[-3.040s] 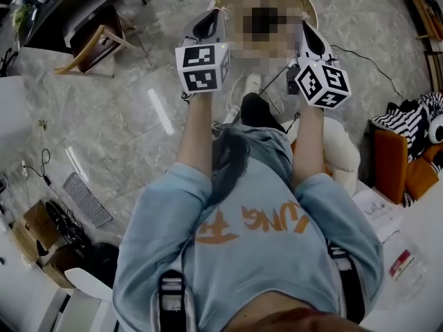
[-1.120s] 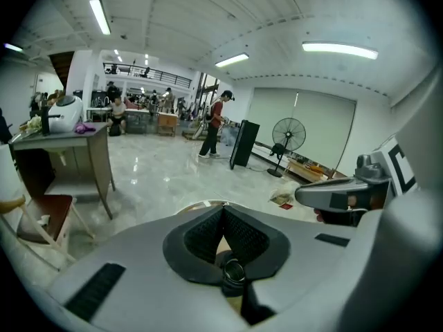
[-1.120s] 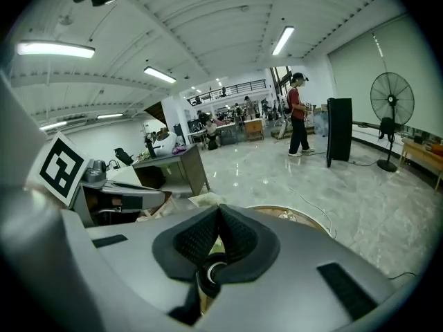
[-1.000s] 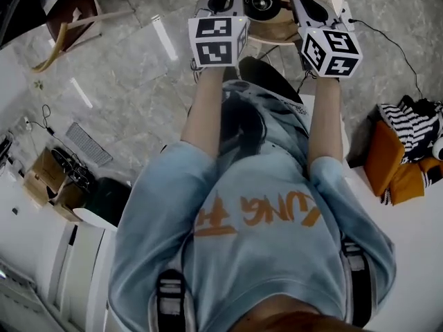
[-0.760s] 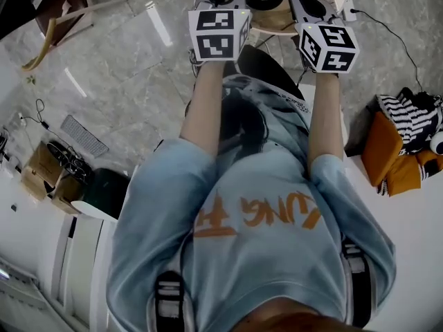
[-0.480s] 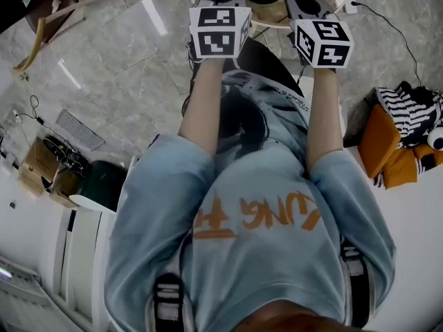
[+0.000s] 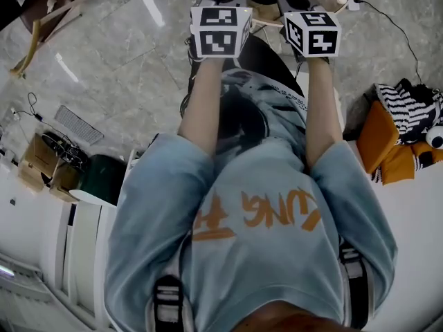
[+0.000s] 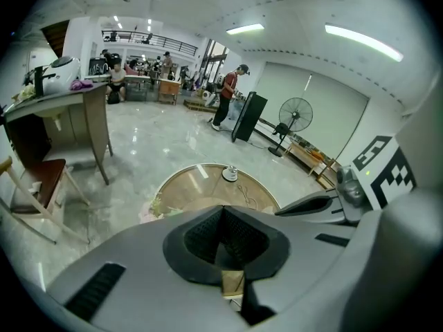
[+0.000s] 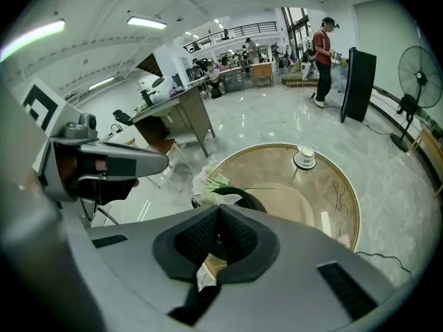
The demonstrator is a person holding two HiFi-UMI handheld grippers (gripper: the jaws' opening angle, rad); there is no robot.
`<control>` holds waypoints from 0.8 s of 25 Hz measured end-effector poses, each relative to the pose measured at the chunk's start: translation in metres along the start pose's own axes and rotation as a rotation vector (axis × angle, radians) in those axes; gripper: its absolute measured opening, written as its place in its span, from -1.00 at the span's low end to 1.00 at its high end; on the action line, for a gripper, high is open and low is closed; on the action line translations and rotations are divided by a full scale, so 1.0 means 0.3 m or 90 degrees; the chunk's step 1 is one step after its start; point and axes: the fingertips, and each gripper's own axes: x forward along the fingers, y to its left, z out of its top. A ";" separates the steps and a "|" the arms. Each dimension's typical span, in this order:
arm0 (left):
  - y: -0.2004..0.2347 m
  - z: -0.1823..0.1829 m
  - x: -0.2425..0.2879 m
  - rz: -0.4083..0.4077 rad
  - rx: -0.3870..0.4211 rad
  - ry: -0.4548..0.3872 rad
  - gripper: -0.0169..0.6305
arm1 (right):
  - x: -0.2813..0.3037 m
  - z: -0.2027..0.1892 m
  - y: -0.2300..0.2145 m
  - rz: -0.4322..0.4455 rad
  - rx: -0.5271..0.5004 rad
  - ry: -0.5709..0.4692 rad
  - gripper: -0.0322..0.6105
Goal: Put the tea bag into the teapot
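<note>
**Approach phase, head camera and both tool cameras.** The pale marble floor [image 7: 118, 75] fills most of the head view. Over the last three seconds it has slid down the frame and the round table [image 9: 277, 161] has retreated to the top edge, so I read the rig as having closed on the table with both arms reaching forward.

The marker cubes have risen with the arms. In the last second the right cube [image 7: 311, 33] has drifted inward toward the left cube [image 7: 220, 32].

The left gripper [image 8: 221, 211] has its tongs pressed together, pad against pad. Only a sliver of tabletop shows through the slot beneath, and nothing is pinched. The right gripper [image 9: 219, 213] is likewise closed and empty.

Just beyond the right tongs stands a dark round vessel, which I take to be the teapot [image 9: 243, 198]. It is beside a bunch of flowers [image 9: 211, 180], whether touching I cannot tell. A small white dish [image 9: 303, 159] sits at the table's far edge, well apart.

I cannot pick out the tea bag with certainty. A pale scrap [image 9: 204, 277] glimpsed under the right tongs may be it.

My judgement is that the task is at its start. The reach has carried the tools over the table, but no pick is made. One pair of tongs must open before the bag can be taken.
</note>
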 end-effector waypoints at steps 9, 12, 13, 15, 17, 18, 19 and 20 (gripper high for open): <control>0.017 -0.016 0.031 0.000 -0.006 0.023 -0.87 | 0.080 -0.062 -0.015 0.000 0.008 0.058 -0.86; 0.018 -0.018 0.045 -0.002 -0.005 0.026 -0.87 | 0.100 -0.076 -0.035 -0.010 0.019 0.071 -0.86; 0.016 -0.020 0.049 -0.003 -0.004 0.028 -0.87 | 0.105 -0.082 -0.042 -0.013 0.022 0.076 -0.86; 0.011 -0.022 0.054 -0.003 -0.003 0.032 -0.87 | 0.111 -0.092 -0.053 -0.019 0.028 0.085 -0.86; 0.012 -0.025 0.057 -0.004 -0.003 0.036 -0.87 | 0.120 -0.097 -0.055 -0.020 0.034 0.092 -0.86; 0.013 -0.025 0.059 -0.005 -0.002 0.038 -0.87 | 0.126 -0.098 -0.054 -0.020 0.035 0.097 -0.86; 0.013 -0.023 0.061 -0.005 -0.002 0.038 -0.87 | 0.131 -0.100 -0.054 -0.021 0.034 0.102 -0.86; 0.012 -0.022 0.063 -0.006 -0.001 0.039 -0.87 | 0.133 -0.103 -0.055 -0.023 0.033 0.106 -0.86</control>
